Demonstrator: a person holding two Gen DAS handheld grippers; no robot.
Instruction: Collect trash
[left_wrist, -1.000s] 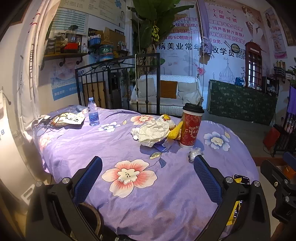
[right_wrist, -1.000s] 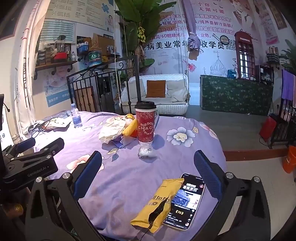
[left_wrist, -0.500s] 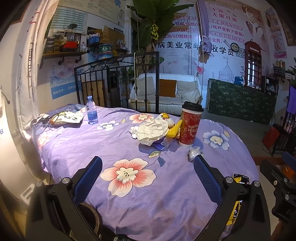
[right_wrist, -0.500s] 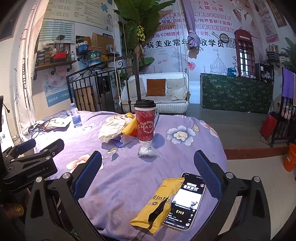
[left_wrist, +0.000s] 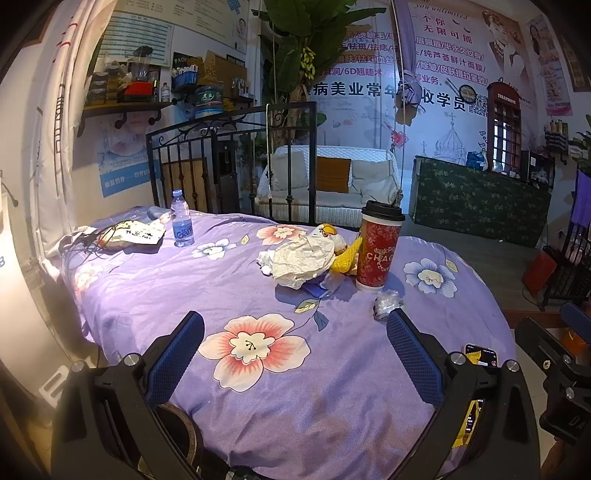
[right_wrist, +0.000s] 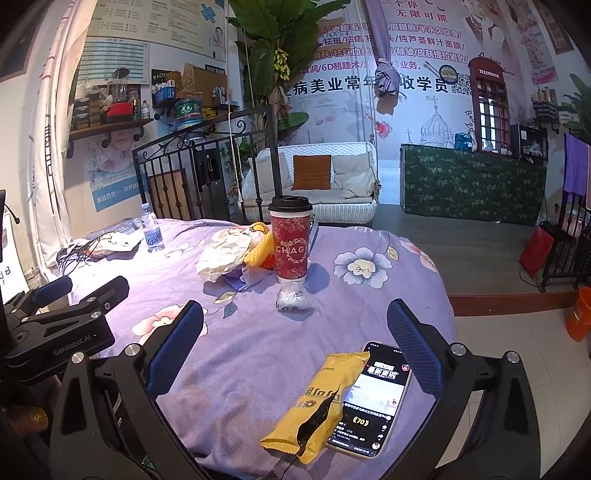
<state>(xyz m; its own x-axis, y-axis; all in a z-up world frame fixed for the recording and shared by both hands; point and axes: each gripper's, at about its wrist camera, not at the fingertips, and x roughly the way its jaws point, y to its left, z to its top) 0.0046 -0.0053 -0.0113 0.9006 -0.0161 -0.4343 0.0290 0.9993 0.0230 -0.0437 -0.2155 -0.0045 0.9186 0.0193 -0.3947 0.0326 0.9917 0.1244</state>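
Purple flowered cloth (left_wrist: 258, 280) covers the bench, and over the last second little on it has altered: my view has only drifted a touch, and nothing has been lifted, so collecting has not begun. My left tongs (left_wrist: 295, 354) gape wide and empty over the pink flower; my right tongs (right_wrist: 295, 354) are just as wide, empty, low at the near edge.

The trash sits in a cluster at twelve o'clock from the left tongs: crumpled paper (left_wrist: 301, 260), a yellow scrap (left_wrist: 347, 256), the red cup (left_wrist: 378, 251) and a clear plastic wad (left_wrist: 386, 304) just in front of it. A yellow wrapper (right_wrist: 317, 402) lies at six o'clock from the cup, overlapping a phone (right_wrist: 376, 398) I should leave.

I cannot tell whether the cup is empty. What lies beneath the paper is hidden, and the pile (left_wrist: 129, 234) beside the water bottle (left_wrist: 182, 219) at ten o'clock is too small to identify.
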